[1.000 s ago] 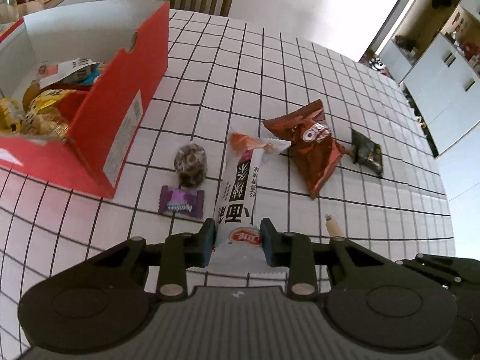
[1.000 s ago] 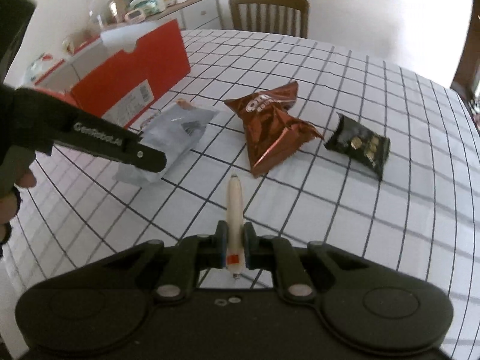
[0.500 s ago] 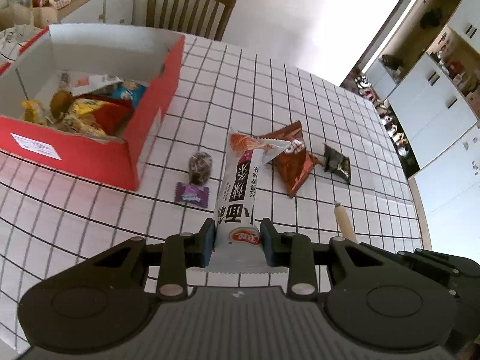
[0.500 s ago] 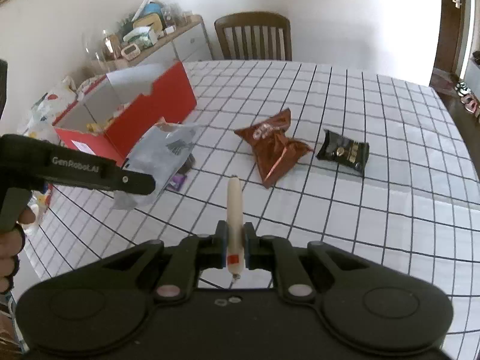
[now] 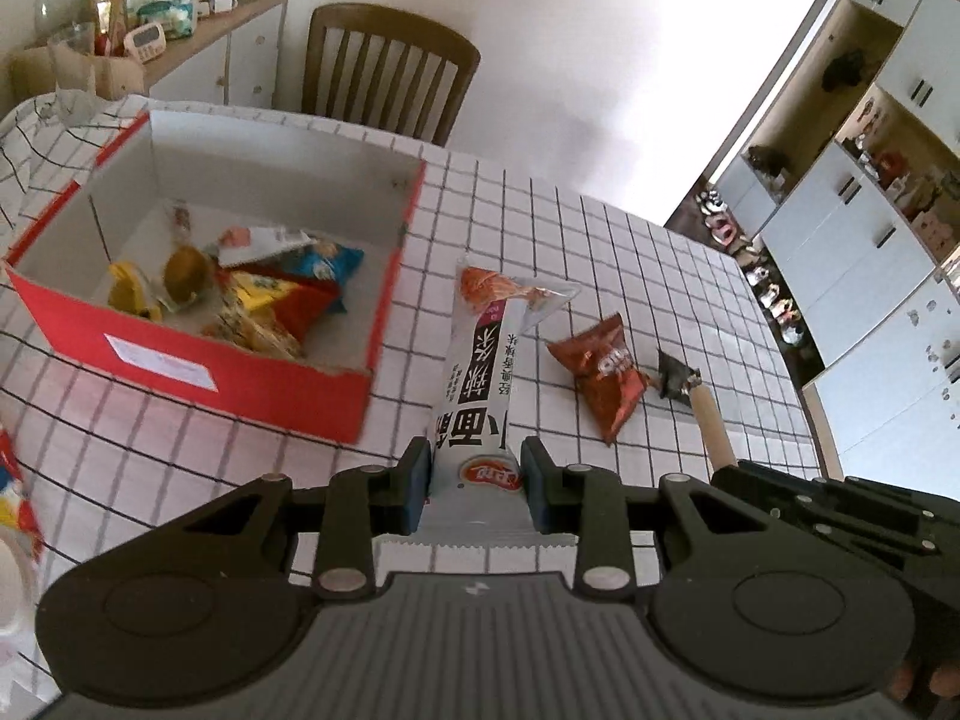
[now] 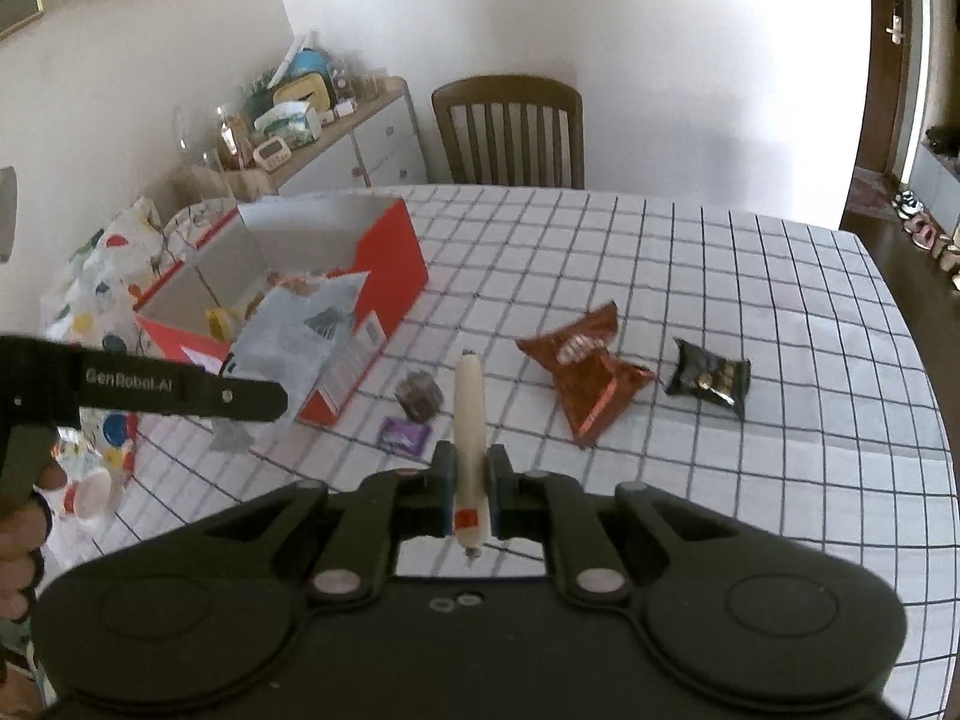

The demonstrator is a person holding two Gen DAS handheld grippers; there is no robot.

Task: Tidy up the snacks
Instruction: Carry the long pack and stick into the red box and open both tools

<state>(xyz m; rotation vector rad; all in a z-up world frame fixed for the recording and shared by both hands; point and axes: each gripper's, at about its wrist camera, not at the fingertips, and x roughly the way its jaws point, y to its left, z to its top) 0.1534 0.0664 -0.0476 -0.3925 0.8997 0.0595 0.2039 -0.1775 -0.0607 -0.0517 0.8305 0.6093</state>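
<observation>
Red boxes (image 5: 240, 372): one, several packets inside, number unclear.
White long packets (image 5: 480, 372): one.
Sausage sticks (image 6: 469, 402): one.
Red-brown bags (image 6: 585, 375): one.
Black packets (image 6: 711, 378): one.
Purple sweets (image 6: 405, 435): one.
Dark round wrapped snacks (image 6: 419, 395): one.
Chairs (image 6: 510, 132): one.

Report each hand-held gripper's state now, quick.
Left hand-held gripper: closed on the long white noodle packet.
Right hand-held gripper: closed on the thin beige sausage stick.
</observation>
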